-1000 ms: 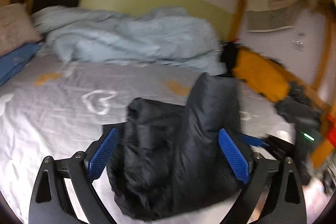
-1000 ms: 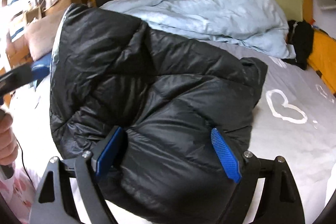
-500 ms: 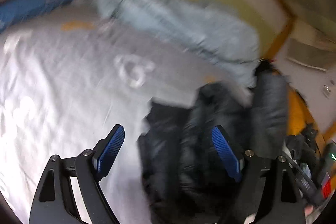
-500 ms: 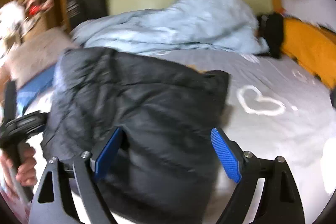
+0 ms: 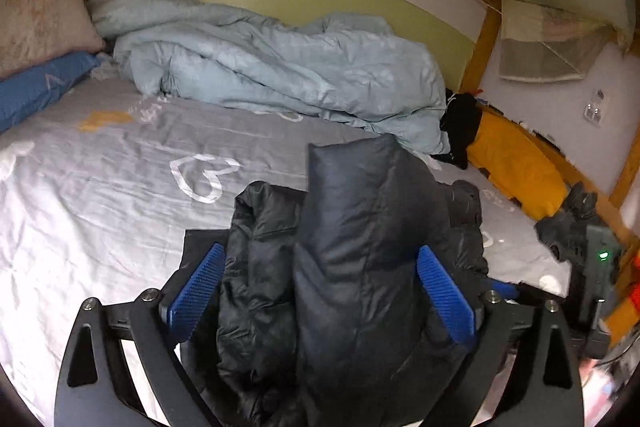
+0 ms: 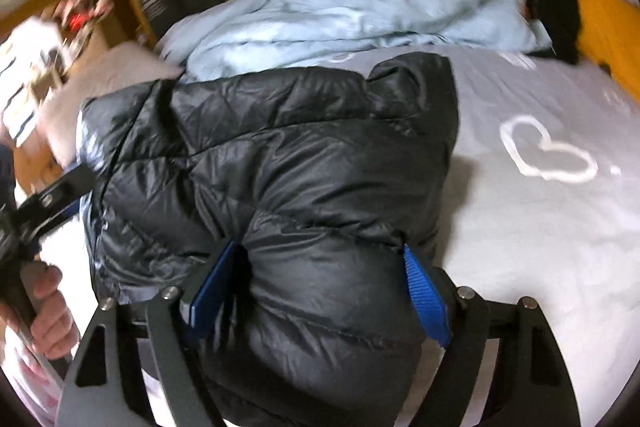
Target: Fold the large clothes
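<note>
A black puffer jacket (image 5: 360, 267) lies bunched on the grey bed sheet (image 5: 100, 187) near the front edge. In the left wrist view my left gripper (image 5: 320, 291) is wide open, its blue pads either side of the jacket's upright folded part. In the right wrist view my right gripper (image 6: 320, 291) is also open, with a thick roll of the jacket (image 6: 280, 167) bulging between its blue pads. Whether the pads press the fabric is unclear. The left gripper (image 6: 44, 203) and the hand holding it show at the left edge.
A crumpled light-blue duvet (image 5: 260, 67) lies across the back of the bed. Pillows (image 5: 36, 15) sit at the far left. A yellow item (image 5: 516, 163) and black clothes (image 5: 460, 123) lie along the wooden rail at the right. White heart prints mark the sheet (image 6: 548, 155).
The left view swung away to the left and back over the jacket. The right gripper tilted and moved in, and the jacket now lies lower and more rolled between its pads.
</note>
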Demonstrator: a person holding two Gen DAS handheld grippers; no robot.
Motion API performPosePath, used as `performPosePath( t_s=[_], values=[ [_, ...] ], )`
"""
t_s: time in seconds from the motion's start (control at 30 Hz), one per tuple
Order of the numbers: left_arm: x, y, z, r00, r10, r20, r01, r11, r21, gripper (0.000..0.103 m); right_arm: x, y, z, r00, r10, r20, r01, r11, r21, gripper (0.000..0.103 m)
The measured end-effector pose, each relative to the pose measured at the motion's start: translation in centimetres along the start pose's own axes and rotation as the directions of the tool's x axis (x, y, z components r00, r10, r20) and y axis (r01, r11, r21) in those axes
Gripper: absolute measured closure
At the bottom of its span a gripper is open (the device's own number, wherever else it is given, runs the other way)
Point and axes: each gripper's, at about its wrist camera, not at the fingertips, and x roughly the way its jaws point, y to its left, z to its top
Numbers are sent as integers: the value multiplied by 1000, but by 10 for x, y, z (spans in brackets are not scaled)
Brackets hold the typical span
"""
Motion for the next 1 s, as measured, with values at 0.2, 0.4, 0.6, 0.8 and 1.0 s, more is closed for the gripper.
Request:
performPosePath(
  t_s=[0.2,0.4,0.6,0.8,1.0],
  values=[
    [11,2,-11,967,255,16,-255,965,60,0,1,18,-6,999,-48,19,50,994,-99,23],
    [42,8,-27,924,377,-60,-367,921,127,0,-2,23,-7,993,-101,61,108,987,-120,17],
    [51,26,-33,898,410,-161,-396,911,111,0,-9,12,-6,977,-187,102,194,980,-55,10],
    [56,36,-38,876,444,-189,-431,896,105,0,-15,5,-5,970,-214,112,219,975,-38,8],
    [54,48,-40,906,354,-233,-358,933,26,0,-15,3,-6,975,-202,96,206,978,-33,8]
  ],
)
